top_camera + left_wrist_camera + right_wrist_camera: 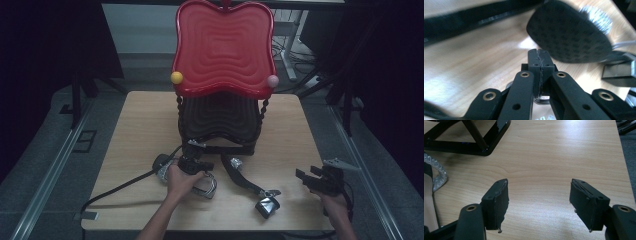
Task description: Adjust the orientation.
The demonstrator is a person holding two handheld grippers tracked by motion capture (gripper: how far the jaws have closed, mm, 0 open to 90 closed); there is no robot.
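Left gripper: jaws pressed flat together with nothing visible between them — in the high view it sits in the person's left hand near table centre, at about 7 o'clock from the stand's base.
Right gripper: jaws spread wide over bare wood, holding nothing; in the high view it hovers at the table's 4 o'clock edge.
Shower head: its dark dotted face lies just past the left jaw tips, at 1 o'clock in the left gripper view, apart from them as far as I can tell.
Hose: the silvery coil loops beside the left hand, toward 5 o'clock of it.
Red tray stand: two-tiered, at the table's 12 o'clock, its black base close to the work.
Risk, grip: closed jaws cannot take the rounded head — a push would likely just slide it across the wood.
Risk, snag: the hose could drag against the stand's base and shift it.
Risk, edge: the black handle part lies near the front edge at 6 o'clock; a tug could pull it off.
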